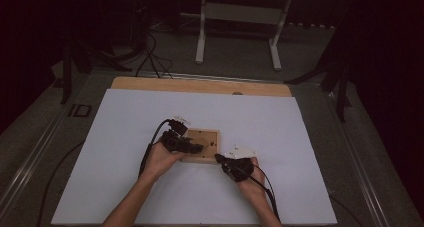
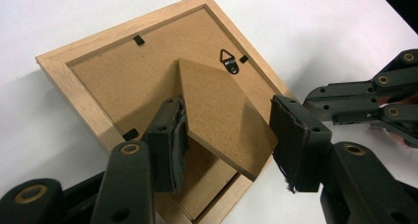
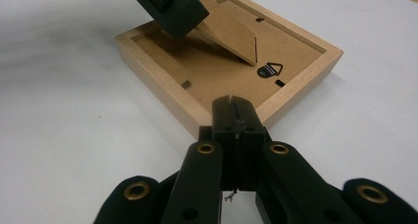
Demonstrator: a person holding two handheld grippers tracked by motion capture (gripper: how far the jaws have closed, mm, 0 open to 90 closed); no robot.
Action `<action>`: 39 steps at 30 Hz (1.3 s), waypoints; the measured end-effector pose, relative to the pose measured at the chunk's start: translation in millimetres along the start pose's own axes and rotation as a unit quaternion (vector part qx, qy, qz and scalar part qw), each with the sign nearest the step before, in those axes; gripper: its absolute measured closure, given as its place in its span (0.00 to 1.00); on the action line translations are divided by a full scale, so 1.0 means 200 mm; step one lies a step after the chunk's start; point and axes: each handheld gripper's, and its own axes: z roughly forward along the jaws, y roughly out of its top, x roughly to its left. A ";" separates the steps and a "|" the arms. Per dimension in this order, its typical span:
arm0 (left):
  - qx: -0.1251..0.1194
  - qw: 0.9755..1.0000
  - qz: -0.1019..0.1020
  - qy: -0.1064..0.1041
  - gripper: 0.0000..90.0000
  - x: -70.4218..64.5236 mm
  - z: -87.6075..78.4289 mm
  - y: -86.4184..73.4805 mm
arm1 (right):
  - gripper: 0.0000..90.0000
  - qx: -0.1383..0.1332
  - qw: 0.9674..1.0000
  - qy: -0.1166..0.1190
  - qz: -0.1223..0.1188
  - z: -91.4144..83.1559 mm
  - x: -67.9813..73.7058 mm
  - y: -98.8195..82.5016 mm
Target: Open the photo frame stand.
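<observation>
A light wooden picture frame [image 1: 209, 136] lies face down on the white sheet, its brown backing up [image 2: 118, 81] [image 3: 162, 93]. The backing's stand flap [image 2: 222, 110] [image 3: 227, 30] is tilted up off the back. My left gripper [image 1: 197, 148] [image 2: 226, 135] has its jaws on the flap's two side edges and holds it raised. My right gripper [image 1: 218, 158] [image 3: 235, 103] is shut with nothing in it, its tip at the frame's near rim. A small metal hanger [image 2: 227, 58] [image 3: 268, 69] sits by the flap's hinge.
The white sheet [image 1: 150, 187] covers most of the table, with a wooden strip [image 1: 200, 85] along its far edge. Beyond it a white table stand [image 1: 240, 17] and cables [image 1: 150, 57] are on the dark floor.
</observation>
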 end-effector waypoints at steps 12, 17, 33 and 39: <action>-0.007 1.000 -0.012 -0.012 0.52 0.02 -0.02 0.00 | 1.00 0.001 1.000 -0.003 -0.007 0.00 0.00 0.00; 0.000 1.000 -0.014 -0.004 0.56 0.02 -0.01 0.01 | 1.00 0.001 1.000 -0.004 -0.007 0.00 0.00 0.00; 0.002 1.000 0.002 0.025 0.58 -0.01 -0.01 0.00 | 1.00 0.004 1.000 -0.002 -0.008 0.00 0.00 0.00; -0.001 0.999 0.023 0.038 0.59 -0.04 -0.02 0.00 | 0.93 0.011 1.000 -0.006 -0.010 -0.01 -0.01 0.02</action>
